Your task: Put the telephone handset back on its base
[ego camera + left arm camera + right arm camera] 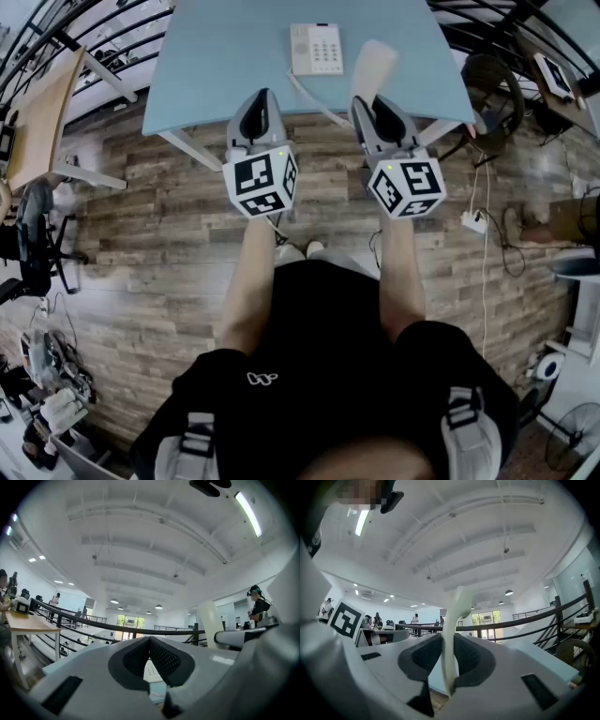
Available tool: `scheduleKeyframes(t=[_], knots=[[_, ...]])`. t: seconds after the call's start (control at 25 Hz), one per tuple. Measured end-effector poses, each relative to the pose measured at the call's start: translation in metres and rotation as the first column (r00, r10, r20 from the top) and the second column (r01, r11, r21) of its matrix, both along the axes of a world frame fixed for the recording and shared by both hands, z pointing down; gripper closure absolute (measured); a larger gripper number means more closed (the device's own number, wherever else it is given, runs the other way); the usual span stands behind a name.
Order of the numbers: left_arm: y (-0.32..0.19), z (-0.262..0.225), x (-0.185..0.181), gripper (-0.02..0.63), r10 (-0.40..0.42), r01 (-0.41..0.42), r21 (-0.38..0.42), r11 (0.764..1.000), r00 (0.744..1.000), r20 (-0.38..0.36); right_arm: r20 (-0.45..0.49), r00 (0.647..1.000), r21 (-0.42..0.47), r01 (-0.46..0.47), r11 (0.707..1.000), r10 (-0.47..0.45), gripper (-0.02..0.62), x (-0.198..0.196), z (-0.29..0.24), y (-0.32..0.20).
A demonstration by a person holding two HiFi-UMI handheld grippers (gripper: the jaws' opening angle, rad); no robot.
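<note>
The white telephone base [317, 49] with its keypad lies on the far part of the light blue table [216, 56]. My right gripper [370, 105] is shut on the white handset [376, 64], which sticks up past the jaws just right of the base. In the right gripper view the handset [455, 620] stands upright between the two dark pads [425, 654]. A cord [314, 98] runs from the base toward the table's near edge. My left gripper [260, 96] hovers at the table's near edge, shut and with nothing in it; past its jaws [149, 641] the base [152, 672] shows.
Below the table's near edge lies wooden plank floor [141, 244]. A wooden desk [42, 112] stands at the left and a dark chair [492, 89] at the right. A power strip [473, 222] with cables lies on the floor at the right. A black railing [84, 37] curves behind the table.
</note>
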State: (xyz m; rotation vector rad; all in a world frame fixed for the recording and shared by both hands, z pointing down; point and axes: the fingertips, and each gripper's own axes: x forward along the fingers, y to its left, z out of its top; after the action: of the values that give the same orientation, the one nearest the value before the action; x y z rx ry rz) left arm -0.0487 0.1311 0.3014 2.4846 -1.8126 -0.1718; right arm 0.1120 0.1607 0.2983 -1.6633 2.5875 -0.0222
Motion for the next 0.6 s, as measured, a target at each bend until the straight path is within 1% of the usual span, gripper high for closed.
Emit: scheduleKeyframes(t=[0.12, 0.36, 0.6], knots=[[-0.003, 0.001, -0.001, 0.606, -0.003, 0.003, -0.007, 1.0, 1.0, 0.003, -0.001, 1.0, -0.004, 0.008, 1.0, -0.008, 0.517, 0.0, 0.002, -0.003], [-0.007, 0.004, 0.003, 0.606, -0.002, 0.002, -0.016, 1.0, 1.0, 0.008, 0.082, 0.995, -0.026, 0.051, 0.998, -0.049, 0.515, 0.006, 0.008, -0.009], [-0.003, 0.007, 0.003, 0.606, -0.028, 0.028, -0.015, 0.999, 1.0, 0.003, 0.082, 0.993, -0.022, 0.091, 0.996, -0.089, 0.517, 0.014, 0.012, -0.011]])
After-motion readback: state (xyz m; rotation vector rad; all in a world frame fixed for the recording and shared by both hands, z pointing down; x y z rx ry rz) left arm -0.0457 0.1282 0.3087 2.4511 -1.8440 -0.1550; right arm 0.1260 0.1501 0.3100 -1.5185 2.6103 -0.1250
